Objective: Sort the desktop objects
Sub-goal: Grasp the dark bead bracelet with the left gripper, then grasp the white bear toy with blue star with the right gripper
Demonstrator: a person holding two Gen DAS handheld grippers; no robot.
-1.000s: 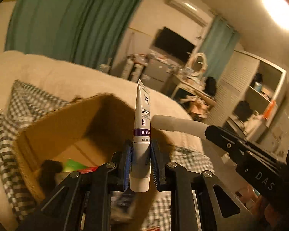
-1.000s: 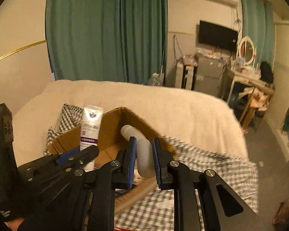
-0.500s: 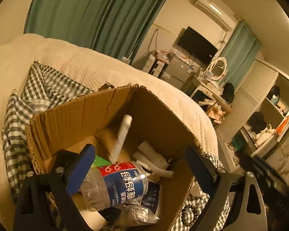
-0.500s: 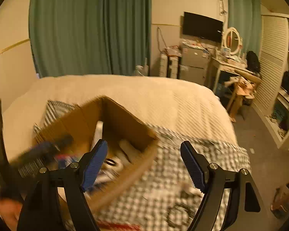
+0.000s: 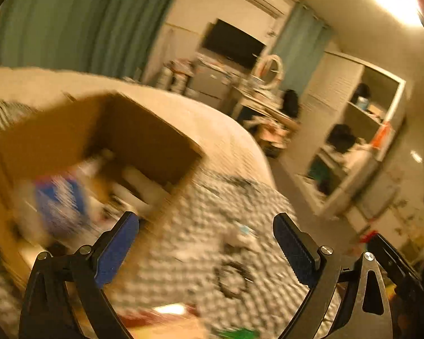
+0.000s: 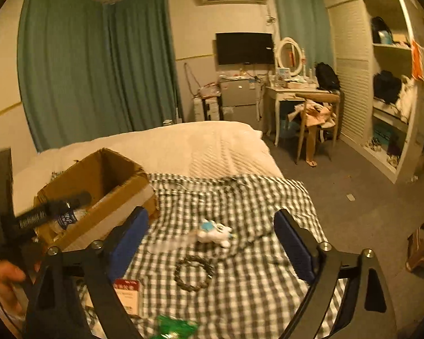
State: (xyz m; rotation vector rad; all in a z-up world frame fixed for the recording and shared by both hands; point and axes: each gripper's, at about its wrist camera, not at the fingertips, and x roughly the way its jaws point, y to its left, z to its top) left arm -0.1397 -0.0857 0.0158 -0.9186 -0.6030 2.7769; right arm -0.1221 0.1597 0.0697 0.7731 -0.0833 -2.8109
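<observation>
A brown cardboard box (image 6: pixel 99 195) stands on the checked cloth (image 6: pixel 240 288) at the left, with a blue-labelled bottle (image 6: pixel 67 217) and white tubes inside. In the blurred left wrist view the cardboard box (image 5: pixel 56 135) shows a blue-labelled bottle (image 5: pixel 60 200) and a white tube (image 5: pixel 142 182). On the cloth lie a small white and blue plush toy (image 6: pixel 214 231), a dark bead bracelet (image 6: pixel 194 272), a red and white packet (image 6: pixel 127 293) and a green wrapper (image 6: pixel 175 327). My right gripper (image 6: pixel 210 243) is open above the cloth. My left gripper (image 5: pixel 205 243) is open and empty beside the box.
The cloth covers a cream bed (image 6: pixel 183 147). Teal curtains (image 6: pixel 84 65) hang behind it. A dressing table with a chair (image 6: pixel 311 104), a fridge (image 6: pixel 237 99) and open shelves (image 6: pixel 390 84) line the far wall and right side. Grey floor (image 6: pixel 353 197) lies to the right.
Both grippers let go of their white tubes into the box and opened wide. They have since pulled back to the right, away from the box and over the cloth.
</observation>
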